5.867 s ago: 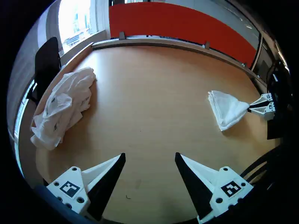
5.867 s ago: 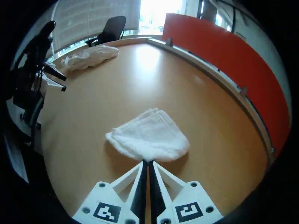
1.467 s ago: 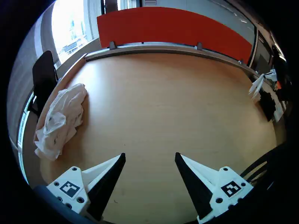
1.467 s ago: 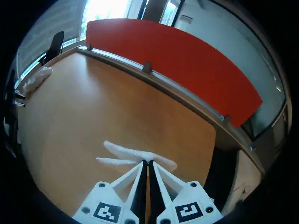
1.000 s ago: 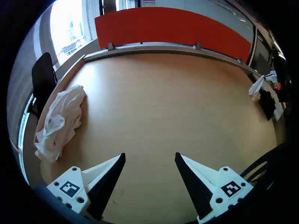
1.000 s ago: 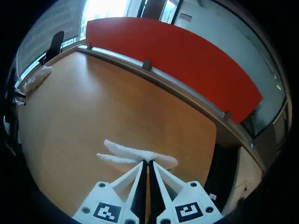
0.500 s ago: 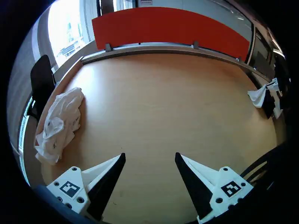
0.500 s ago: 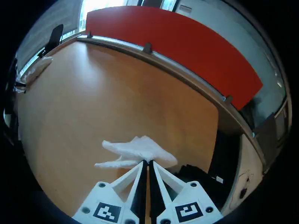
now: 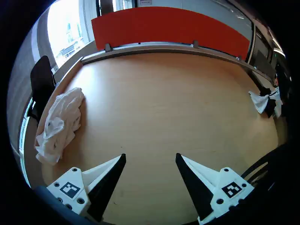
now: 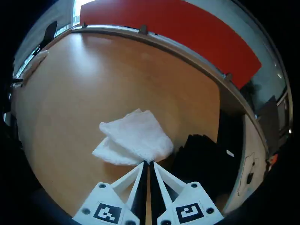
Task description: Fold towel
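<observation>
While right tool (image 10: 149, 162) pinches folded towel (image 10: 134, 139) | left tool (image 9: 150, 154) agape | cloth heap (image 9: 60, 120) at desk (image 9: 168, 101) edge

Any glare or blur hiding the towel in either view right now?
Left gripper view: the window is blown out, with soft glare on the table; the towel sits small and warped at the rim. Right gripper view: the towel is sharp, evenly lit.

Left tongs (image 9: 150, 155) spread wide apart, angled downward; right tongs (image 10: 148, 162) pinched tight on a corner of the towel (image 10: 135, 140).
</observation>
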Demonstrator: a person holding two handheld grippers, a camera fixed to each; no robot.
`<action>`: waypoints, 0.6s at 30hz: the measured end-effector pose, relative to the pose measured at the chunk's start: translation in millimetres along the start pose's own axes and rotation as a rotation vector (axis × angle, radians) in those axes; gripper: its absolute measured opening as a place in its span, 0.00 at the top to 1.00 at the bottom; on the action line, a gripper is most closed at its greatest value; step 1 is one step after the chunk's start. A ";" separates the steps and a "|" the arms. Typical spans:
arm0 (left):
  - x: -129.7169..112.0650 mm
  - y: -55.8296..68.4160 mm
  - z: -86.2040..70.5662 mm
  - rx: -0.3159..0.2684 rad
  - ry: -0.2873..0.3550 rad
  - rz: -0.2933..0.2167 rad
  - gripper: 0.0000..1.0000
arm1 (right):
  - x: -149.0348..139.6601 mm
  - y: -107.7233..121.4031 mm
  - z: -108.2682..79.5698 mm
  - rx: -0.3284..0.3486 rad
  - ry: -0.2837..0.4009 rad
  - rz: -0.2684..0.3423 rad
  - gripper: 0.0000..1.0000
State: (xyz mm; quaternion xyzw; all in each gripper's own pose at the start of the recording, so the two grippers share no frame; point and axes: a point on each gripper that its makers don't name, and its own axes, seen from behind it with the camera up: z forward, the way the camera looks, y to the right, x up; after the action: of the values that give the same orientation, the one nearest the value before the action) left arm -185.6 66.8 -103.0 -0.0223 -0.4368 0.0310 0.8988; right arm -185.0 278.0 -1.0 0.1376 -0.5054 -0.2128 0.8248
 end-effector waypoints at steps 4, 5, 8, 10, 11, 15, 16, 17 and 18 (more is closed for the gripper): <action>-1.7 0.5 -0.7 0.001 -0.001 -0.001 0.01 | -18.3 -1.0 5.6 -0.005 -0.038 0.017 0.96; -2.2 0.6 -0.9 0.001 -0.002 -0.002 0.01 | -23.0 -1.2 7.2 -0.006 -0.048 0.023 0.96; -3.4 0.8 -1.6 0.002 -0.003 -0.003 0.02 | -34.4 -2.8 10.9 -0.009 -0.072 0.033 0.96; -4.0 0.9 -2.1 0.003 -0.003 -0.003 0.02 | -40.5 -3.7 12.8 -0.011 -0.085 0.038 0.96; -4.3 1.0 -2.4 0.003 -0.004 -0.003 0.02 | -43.8 -4.2 13.8 -0.013 -0.092 0.040 0.96; -5.0 0.8 -3.0 0.005 -0.005 -0.002 0.02 | -54.1 -6.1 17.2 -0.018 -0.112 0.048 0.96; -5.0 1.0 -3.3 0.005 -0.005 -0.002 0.02 | -56.6 -6.3 18.0 -0.021 -0.117 0.052 0.96; -4.9 1.2 -3.5 0.005 -0.005 -0.002 0.02 | -59.5 -6.5 19.0 -0.024 -0.122 0.056 0.96; -4.8 1.3 -3.7 0.005 -0.005 -0.002 0.02 | -61.9 -6.7 19.8 -0.025 -0.127 0.060 0.96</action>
State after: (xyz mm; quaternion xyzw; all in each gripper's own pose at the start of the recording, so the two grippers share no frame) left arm -185.7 67.7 -109.2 -0.0196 -0.4390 0.0314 0.8977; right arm -228.8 302.4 -43.0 0.0980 -0.5577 -0.2025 0.7989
